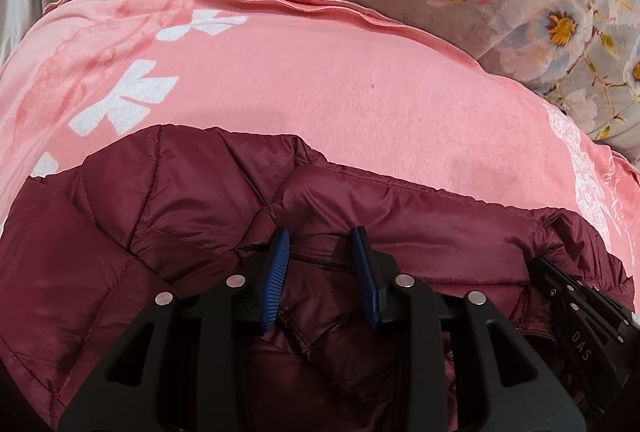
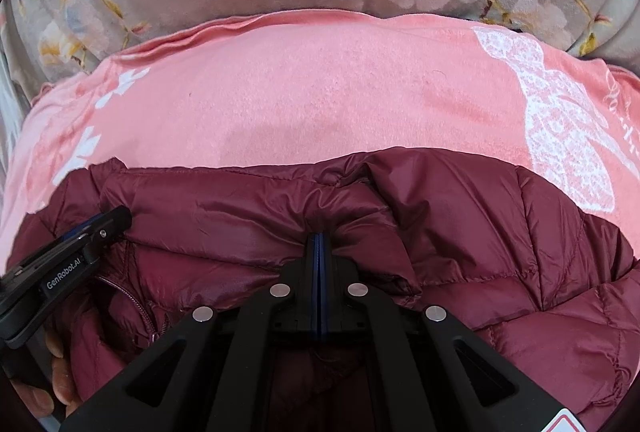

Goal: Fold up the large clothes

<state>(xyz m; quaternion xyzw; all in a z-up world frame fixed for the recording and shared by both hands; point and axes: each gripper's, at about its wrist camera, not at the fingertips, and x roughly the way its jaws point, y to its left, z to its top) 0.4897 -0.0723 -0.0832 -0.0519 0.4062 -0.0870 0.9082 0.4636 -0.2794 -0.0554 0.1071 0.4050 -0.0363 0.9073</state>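
Maroon jacket [image 2: 440, 232] hides pinched right tongs [image 2: 319, 244] tips.

Two legible markings noted. The lettering "DAS" stands in pale capitals on the black body of the right gripper [image 1: 582, 320], seen at the lower right edge of the left wrist view. A label reading "GenRobot.AI" in white letters stands on the black body of the left gripper [image 2: 64, 274], seen at the left edge of the right wrist view. White script along the right edge of the pink blanket [image 2: 624, 119] cannot be read.
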